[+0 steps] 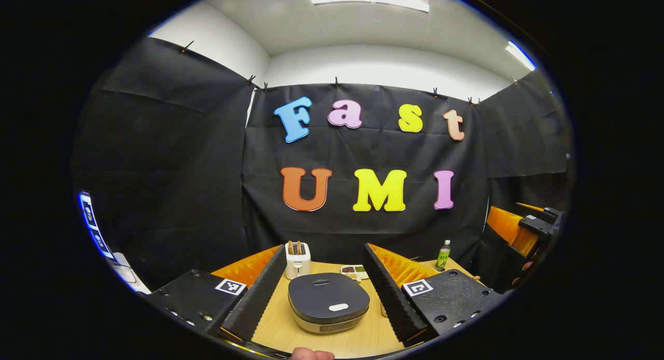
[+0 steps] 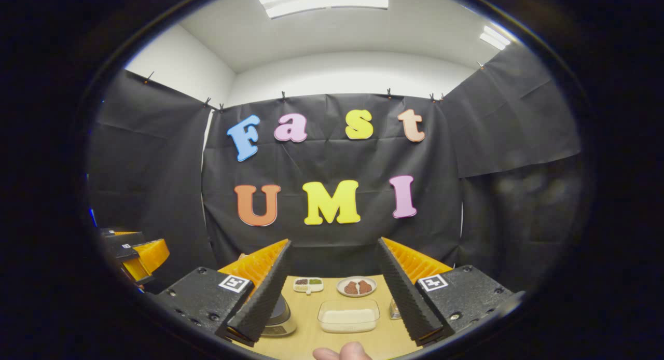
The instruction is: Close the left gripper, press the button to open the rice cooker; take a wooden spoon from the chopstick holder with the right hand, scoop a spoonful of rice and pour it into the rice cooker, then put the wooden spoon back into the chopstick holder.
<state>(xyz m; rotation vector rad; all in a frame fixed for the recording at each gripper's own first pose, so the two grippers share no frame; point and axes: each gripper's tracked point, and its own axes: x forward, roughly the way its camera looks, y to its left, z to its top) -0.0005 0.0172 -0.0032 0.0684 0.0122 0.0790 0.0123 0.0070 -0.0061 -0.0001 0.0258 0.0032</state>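
nothing is done yet: my left gripper [image 1: 327, 292] and right gripper [image 2: 334, 292] both gape wide and empty, the rice cooker [image 1: 328, 302] at lower centre still lidded.

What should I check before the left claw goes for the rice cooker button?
1. Rice cooker lid shut, ready to be opened: ok.
2. Button in sight on the lid, between the left claw's fingers: ok.
3. Left claw closed for pressing: not ok, the jaws stand wide open.
4. Right claw free for the spoon: ok, open and holding nothing.
5. Rice container in place on the table, ahead of the right claw: ok.
6. Wooden spoon standing in the chopstick holder: cannot tell.
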